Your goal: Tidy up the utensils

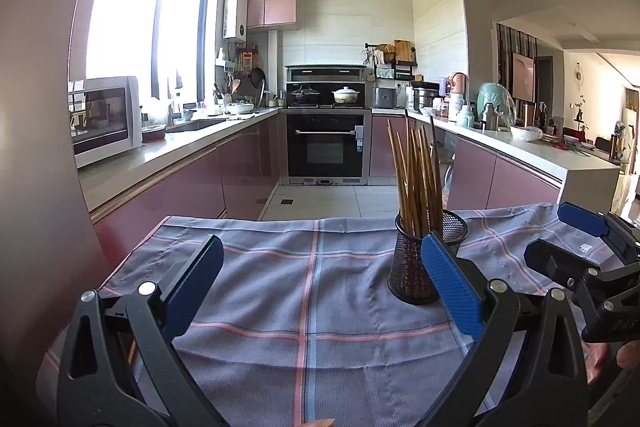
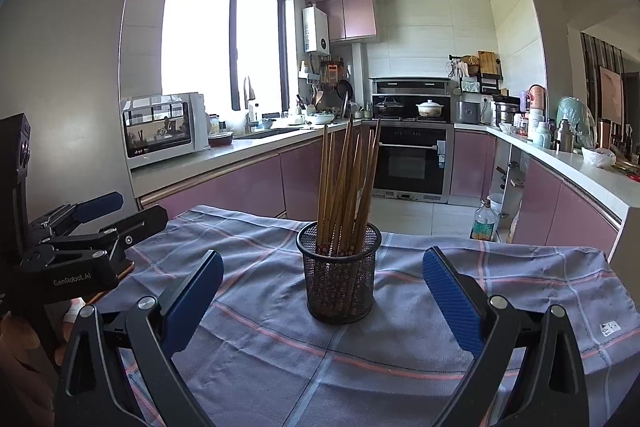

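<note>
- Daylight pours in from the big window (image 1: 148, 27) on the left, totally blown out white in both views.
- Kitchen's bright and fairly sharp overall.
- Heavy fisheye bend, dark vignette in the corners.
- Soft shadows on the cloth (image 2: 280, 339).

Left wrist view low over checked cloth (image 1: 312, 267), facing the oven (image 1: 326, 143), mesh holder (image 1: 420, 259) right of centre, right wrist view equally low, holder centred and near, both share cloth, holder, kitchen.
</note>
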Motion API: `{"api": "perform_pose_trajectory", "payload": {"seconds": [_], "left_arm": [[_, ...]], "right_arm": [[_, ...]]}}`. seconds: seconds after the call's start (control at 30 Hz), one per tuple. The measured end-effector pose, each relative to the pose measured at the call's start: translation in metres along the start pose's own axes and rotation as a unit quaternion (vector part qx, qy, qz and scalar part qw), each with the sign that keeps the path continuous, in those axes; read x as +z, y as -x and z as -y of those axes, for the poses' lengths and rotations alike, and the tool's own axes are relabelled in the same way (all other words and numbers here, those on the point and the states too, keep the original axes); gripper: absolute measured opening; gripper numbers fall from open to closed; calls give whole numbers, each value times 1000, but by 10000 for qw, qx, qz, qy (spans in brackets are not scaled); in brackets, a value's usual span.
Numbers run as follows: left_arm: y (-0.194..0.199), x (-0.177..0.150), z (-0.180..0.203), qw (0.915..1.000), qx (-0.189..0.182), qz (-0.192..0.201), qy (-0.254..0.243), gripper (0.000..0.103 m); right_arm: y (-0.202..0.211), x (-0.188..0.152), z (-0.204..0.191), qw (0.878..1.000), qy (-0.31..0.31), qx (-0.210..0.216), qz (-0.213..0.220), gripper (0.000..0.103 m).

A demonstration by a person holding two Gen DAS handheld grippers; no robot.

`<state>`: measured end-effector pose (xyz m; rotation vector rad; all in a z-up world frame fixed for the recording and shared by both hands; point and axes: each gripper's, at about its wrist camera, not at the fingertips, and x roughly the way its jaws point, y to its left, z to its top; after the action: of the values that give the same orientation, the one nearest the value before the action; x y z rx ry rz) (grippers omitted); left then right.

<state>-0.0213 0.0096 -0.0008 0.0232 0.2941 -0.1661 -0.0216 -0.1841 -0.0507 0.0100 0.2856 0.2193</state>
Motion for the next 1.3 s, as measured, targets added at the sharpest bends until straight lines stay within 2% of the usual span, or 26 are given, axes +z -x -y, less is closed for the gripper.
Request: {"api": "perform_pose_trajectory", "payload": {"seconds": [1.3], "left_arm": [[8, 3, -3, 9999, 10, 3, 104, 97]], "right_arm": [[3, 0, -5, 10000, -39, -30, 53, 96]]}}
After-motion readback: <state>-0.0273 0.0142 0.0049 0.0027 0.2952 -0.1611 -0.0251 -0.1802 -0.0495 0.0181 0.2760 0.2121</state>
